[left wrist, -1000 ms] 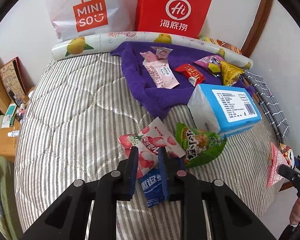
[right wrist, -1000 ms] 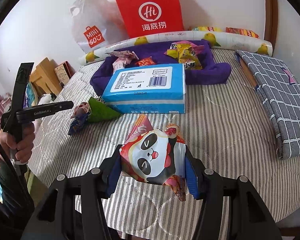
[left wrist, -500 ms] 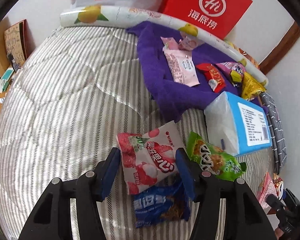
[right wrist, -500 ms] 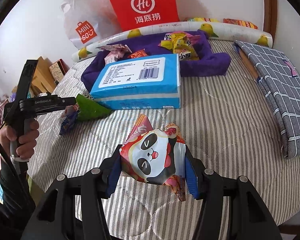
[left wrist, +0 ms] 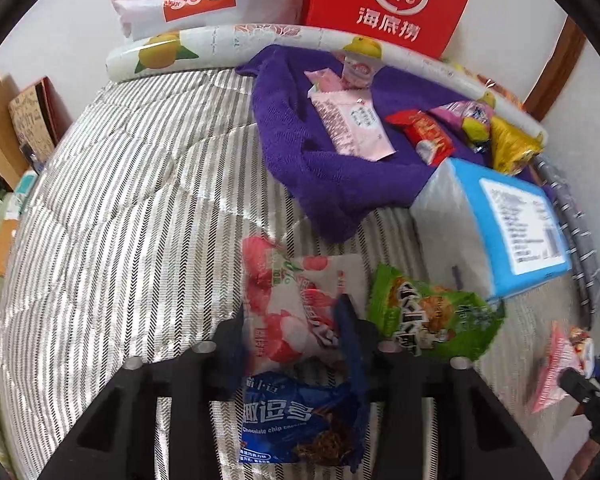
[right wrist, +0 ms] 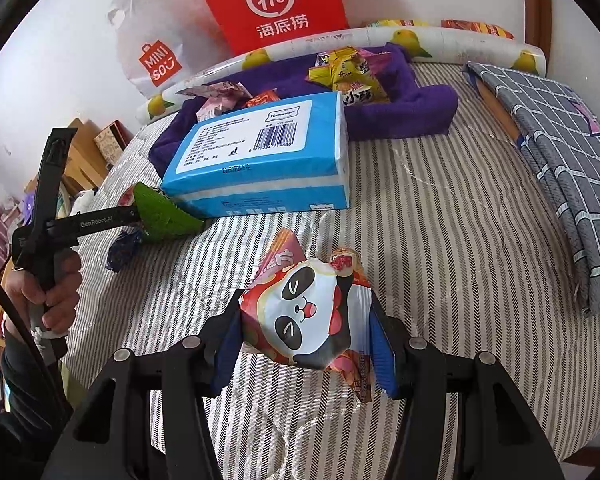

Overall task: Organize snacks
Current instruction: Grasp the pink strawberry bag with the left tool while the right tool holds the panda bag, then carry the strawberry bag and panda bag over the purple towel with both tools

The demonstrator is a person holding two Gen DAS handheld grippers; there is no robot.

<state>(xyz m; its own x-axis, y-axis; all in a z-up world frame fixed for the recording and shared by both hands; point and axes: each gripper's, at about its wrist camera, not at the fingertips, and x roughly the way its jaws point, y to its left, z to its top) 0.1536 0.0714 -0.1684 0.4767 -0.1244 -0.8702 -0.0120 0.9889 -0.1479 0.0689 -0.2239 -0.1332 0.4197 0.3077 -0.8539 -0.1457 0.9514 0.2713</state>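
Between tool [right wrist: 304,340] fingers, crumpled panda snack bag [right wrist: 312,324]

Crinkled pink-and-white lychee-print snack packet [left wrist: 290,304] lies flat; glossy green foil packet [left wrist: 432,316] at its 3 o'clock, blue chocolate-chip cookie packet [left wrist: 296,420] at 6.

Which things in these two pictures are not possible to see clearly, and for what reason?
- Left wrist view: the pink lychee packet is motion-blurred, so whether the left tool already pinches it is unclear.
- Left wrist view: the blue cookie packet is partly covered by a finger.
- Right wrist view: the lower part of the panda packet sits behind the right tool.
- Right wrist view: packets behind the blue tissue pack are partly hidden.
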